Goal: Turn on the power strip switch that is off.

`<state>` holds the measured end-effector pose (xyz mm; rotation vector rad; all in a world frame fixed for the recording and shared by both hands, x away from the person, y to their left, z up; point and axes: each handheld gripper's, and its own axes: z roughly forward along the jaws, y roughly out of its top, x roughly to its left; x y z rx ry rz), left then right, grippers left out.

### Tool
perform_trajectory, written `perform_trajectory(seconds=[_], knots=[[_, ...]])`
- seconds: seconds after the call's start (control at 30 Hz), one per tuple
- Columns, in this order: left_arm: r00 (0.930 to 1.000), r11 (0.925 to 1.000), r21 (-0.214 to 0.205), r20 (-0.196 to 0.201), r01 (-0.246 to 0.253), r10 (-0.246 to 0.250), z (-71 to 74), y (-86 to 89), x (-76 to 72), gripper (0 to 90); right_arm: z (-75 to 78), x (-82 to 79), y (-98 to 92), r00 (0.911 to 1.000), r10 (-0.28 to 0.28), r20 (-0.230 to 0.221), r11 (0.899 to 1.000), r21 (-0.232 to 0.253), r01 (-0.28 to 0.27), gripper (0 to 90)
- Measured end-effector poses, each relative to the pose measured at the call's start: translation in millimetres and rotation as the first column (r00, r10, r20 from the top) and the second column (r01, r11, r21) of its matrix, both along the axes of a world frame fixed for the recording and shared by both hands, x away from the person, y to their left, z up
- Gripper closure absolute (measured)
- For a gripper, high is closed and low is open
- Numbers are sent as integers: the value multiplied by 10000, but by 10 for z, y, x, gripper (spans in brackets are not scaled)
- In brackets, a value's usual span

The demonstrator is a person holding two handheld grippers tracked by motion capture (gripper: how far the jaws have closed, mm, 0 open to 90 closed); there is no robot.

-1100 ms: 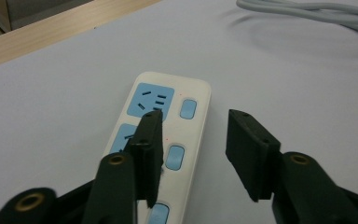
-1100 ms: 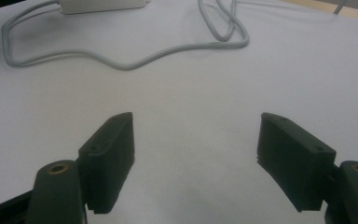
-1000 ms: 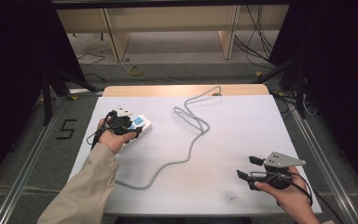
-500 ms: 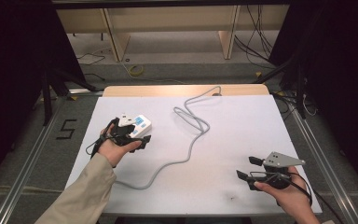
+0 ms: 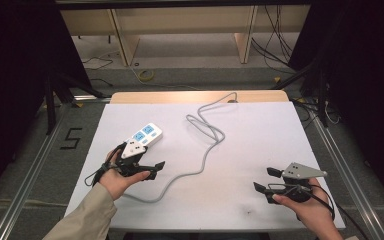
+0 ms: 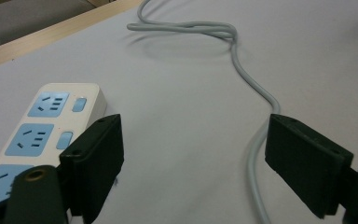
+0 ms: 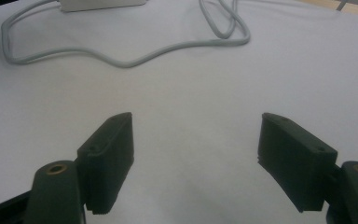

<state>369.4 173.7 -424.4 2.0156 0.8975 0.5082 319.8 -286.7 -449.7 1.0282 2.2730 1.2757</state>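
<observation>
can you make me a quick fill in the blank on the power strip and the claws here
1. The power strip has light ____ sockets.
2. The left claw is ____, with nothing gripped.
3. The strip's grey cable runs across the ____ table top.
4. The right claw is open above bare table, ____ from the cable.

Missing words: blue; open; white; apart

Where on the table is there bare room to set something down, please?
The broad patch right of the grey cable, reaching the right gripper, is bare, as is the far right corner. It is crowded at the left, where the power strip, left gripper and cable sit close together.
</observation>
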Motion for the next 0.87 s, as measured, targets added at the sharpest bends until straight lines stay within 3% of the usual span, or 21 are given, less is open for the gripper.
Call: perform_trajectory(seconds=[0.5, 0.87], knots=[[9999, 9995, 281, -86, 143, -141, -200, 176, -351, 174, 1, -2, -5, 10000, -35, -5, 10000, 25, 35, 273], [9998, 9993, 363, -162, 114, -108, -236, 215, -400, 175, 0, 0, -4, 10000, -15, -4, 10000, 10, 15, 273]])
